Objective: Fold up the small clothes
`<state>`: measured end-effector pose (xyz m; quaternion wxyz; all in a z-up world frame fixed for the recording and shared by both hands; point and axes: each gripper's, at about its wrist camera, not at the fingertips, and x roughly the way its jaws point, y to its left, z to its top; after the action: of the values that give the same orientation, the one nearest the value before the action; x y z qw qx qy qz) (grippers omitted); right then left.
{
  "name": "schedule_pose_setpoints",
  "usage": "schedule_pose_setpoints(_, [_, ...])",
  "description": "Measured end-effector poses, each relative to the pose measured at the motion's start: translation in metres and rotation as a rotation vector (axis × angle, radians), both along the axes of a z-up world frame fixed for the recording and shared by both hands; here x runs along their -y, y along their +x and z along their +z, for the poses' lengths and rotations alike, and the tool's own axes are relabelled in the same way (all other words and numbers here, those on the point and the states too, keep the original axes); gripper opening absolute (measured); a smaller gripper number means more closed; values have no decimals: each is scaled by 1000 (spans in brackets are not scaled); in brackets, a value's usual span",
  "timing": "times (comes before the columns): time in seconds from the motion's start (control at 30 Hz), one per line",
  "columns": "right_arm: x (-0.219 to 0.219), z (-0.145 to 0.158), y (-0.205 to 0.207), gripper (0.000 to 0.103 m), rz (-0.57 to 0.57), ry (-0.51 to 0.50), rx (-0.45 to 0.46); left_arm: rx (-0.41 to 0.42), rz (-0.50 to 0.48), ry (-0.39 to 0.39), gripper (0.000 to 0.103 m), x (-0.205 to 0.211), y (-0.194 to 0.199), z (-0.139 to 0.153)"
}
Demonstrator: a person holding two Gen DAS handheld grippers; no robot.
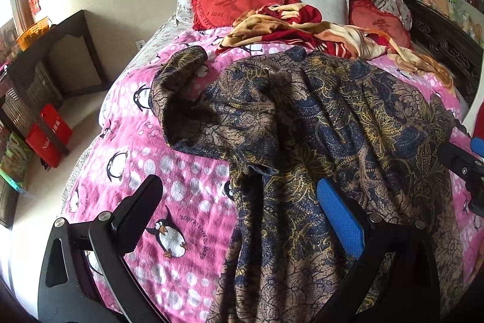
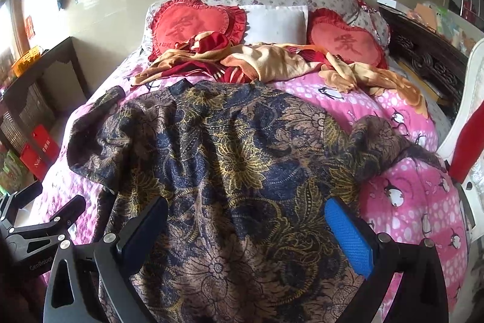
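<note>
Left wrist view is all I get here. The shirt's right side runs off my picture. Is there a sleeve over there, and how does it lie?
Observer: Yes. In the right wrist view the right sleeve lies spread out sideways on the pink penguin blanket.
Operator: Is the right gripper holding any cloth?
Observer: No. The right gripper is open, its fingers wide apart over the shirt near the hem.
Operator: Anything beyond that sleeve?
Observer: A white bed frame with a red piece on it stands at the bed's right edge.
</note>
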<state>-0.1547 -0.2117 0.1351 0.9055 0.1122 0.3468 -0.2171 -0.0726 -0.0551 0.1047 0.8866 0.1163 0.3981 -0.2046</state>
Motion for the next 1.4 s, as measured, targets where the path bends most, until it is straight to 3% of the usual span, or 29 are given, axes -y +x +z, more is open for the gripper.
schedule_pose_setpoints(0.4, [4, -11, 17, 103, 13, 46, -12, -8, 21, 1, 103, -1, 13, -4])
schedule_pose_setpoints(1.1, [-7, -21, 38, 103, 43, -1, -65, -17, 46, 17, 103, -3, 29, -11])
schedule_pose_setpoints(1.4, [-14, -20, 58, 103, 84, -1, -69, -29, 119, -2, 103, -19, 62, -11])
